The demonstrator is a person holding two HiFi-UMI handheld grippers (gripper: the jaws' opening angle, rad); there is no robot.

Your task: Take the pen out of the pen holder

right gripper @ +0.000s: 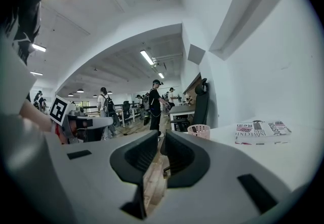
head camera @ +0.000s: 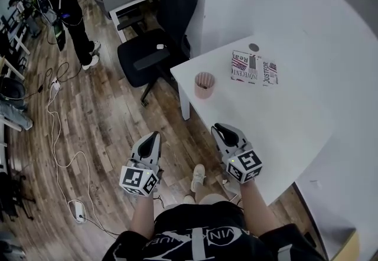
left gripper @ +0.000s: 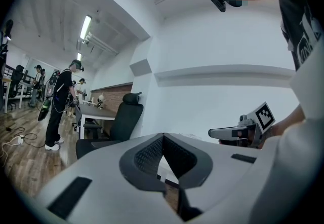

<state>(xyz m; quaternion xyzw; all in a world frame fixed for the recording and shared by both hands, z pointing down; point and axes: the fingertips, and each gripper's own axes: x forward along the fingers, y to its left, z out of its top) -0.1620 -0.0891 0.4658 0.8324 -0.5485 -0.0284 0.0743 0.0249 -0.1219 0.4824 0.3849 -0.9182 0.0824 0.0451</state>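
Right now both grippers hang short of the pen holder point(head camera: 204, 84), which stands close to the near left corner of the white tabletop point(head camera: 295, 118), just inside its edge. The left gripper point(head camera: 155, 134) is out over the wooden floor point(head camera: 100, 118), clear of the tabletop. Its claw is pressed together at the tips with nothing in it. The right gripper point(head camera: 220, 129) sits over the tabletop's near edge. Its claw is drawn together to a thin slit through which only floorboards show.

Bare white surface lies between the right gripper and the holder. A printed book point(head camera: 254, 68) lies flat farther in, to the holder's right and apart from it. Beyond the corner a black office chair point(head camera: 156, 41) stands close to the tabletop edge, and cables point(head camera: 56, 136) trail over the floor on the left. A person in dark clothes point(head camera: 71, 6) stands well away.

The pen itself is hard to make out. From the head view only a small dark mark shows inside the pink rim. In the right gripper view the holder is small, and nothing rises clearly above its mesh wall. The tabletop's right side runs out of the picture.
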